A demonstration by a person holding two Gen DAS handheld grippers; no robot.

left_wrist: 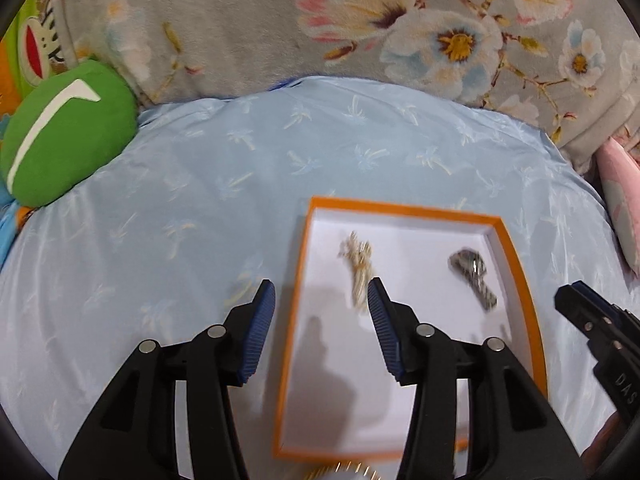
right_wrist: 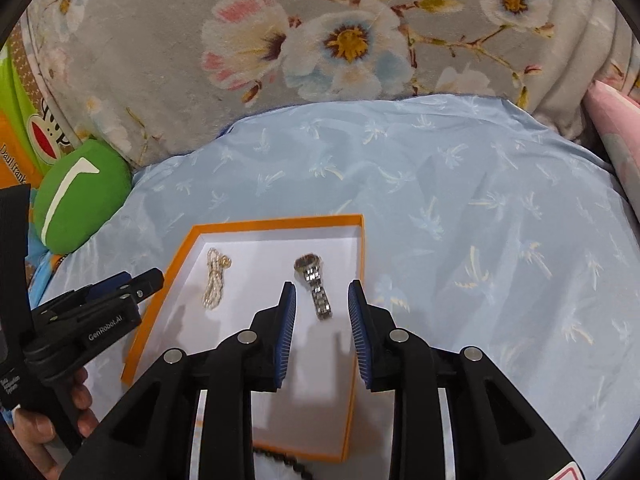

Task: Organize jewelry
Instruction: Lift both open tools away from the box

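On the pale blue bedspread (right_wrist: 460,208) sits an orange-rimmed box (right_wrist: 276,222), shallow and white inside, open side up so that pieces can be laid flat in it; within it a pearl necklace (right_wrist: 214,280) lies folded toward the left and a metal watch (right_wrist: 316,288) lies stretched out toward the right, well apart, which I take as deliberate spacing so the two do not tangle. Above the box the left gripper (left_wrist: 322,294) hangs with its blue pads parted fairly wide and nothing between them, the necklace (left_wrist: 358,270) lying just beyond its right finger; the right gripper (right_wrist: 322,292) hovers over the watch band with a narrower gap, also empty, not touching it. Both pieces seem already placed; at the near edge a dark beaded strand (right_wrist: 280,458) shows outside the box, probably the next thing to sort.
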